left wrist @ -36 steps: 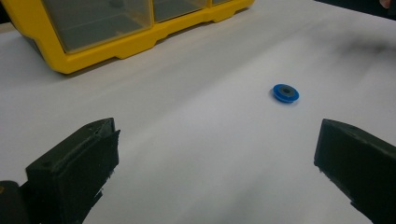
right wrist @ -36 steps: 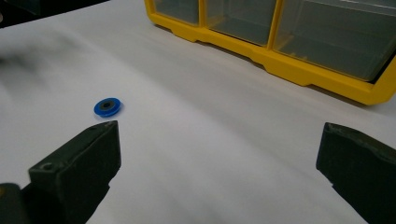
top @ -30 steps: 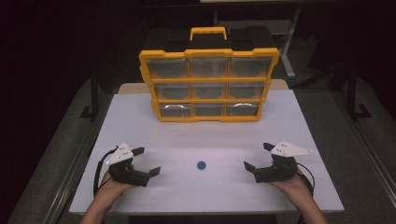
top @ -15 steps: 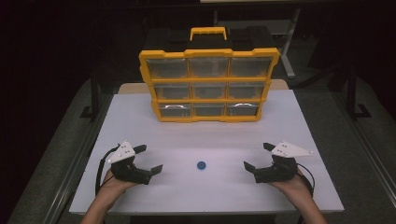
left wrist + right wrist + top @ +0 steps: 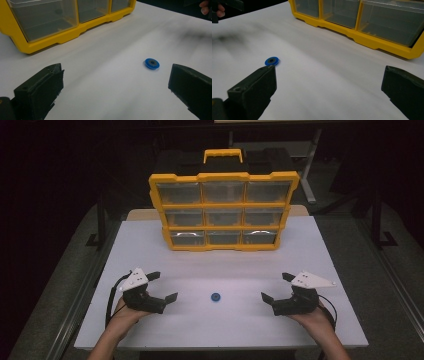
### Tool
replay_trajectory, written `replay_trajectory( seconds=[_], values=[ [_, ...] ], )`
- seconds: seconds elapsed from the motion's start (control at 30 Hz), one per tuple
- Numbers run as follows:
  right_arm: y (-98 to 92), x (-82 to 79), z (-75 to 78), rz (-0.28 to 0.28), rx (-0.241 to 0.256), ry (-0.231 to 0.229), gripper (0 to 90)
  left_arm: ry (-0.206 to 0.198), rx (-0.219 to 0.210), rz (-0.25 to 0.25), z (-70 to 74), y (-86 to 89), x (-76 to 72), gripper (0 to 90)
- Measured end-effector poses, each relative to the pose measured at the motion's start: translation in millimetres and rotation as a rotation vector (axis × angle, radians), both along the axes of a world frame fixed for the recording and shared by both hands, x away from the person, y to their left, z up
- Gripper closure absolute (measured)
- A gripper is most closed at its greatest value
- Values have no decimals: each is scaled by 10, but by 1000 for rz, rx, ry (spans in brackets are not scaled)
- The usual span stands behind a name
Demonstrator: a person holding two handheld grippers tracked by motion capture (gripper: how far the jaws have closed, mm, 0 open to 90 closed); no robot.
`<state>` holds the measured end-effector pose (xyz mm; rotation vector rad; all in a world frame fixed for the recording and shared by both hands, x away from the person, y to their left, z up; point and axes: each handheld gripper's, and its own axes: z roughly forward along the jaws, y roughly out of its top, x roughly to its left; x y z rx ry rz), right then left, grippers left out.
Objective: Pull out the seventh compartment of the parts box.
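Dark room, matte white rectangular table point(image 5: 225, 265) on a metal frame. At the far edge: yellow plastic organizer point(image 5: 223, 210), three-by-three grid of clear drawers, carry handle on top, black case behind it. Bottom-row drawers translucent with a flat floor; a small dark speck inside one in the left gripper view. Small blue disc point(image 5: 215, 296) with a dark centre hole, washer-like, flat on the bare tabletop near the front, about midway between both tools and touching neither. Left gripper point(image 5: 164, 286) low over the table at front left, blocky black jaws spread wide, nothing between them. Right gripper point(image 5: 277, 287) mirrored at front right, jaws equally wide apart, also holding nothing. Grey triangular plate on top of each.
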<state>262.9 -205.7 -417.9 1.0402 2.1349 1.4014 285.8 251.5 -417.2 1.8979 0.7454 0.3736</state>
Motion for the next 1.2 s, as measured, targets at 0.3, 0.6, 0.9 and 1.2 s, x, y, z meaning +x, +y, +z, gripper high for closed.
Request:
replay_trajectory(
  seconds=[0.3,0.6,0.9,1.2],
  values=[
    [6,-3,0,1,2,5,0,-6,-10,-7,16,-50,35,0],
    [11,-6,-3,2,1,5,0,-8,-4,-19,19,-111,77,0],
    [25,-10,-5,5,5,7,0,1,1,-31,32,-181,146,0],
    [36,-12,-7,9,10,12,0,-13,-1,-31,44,-230,199,0]
  ],
)
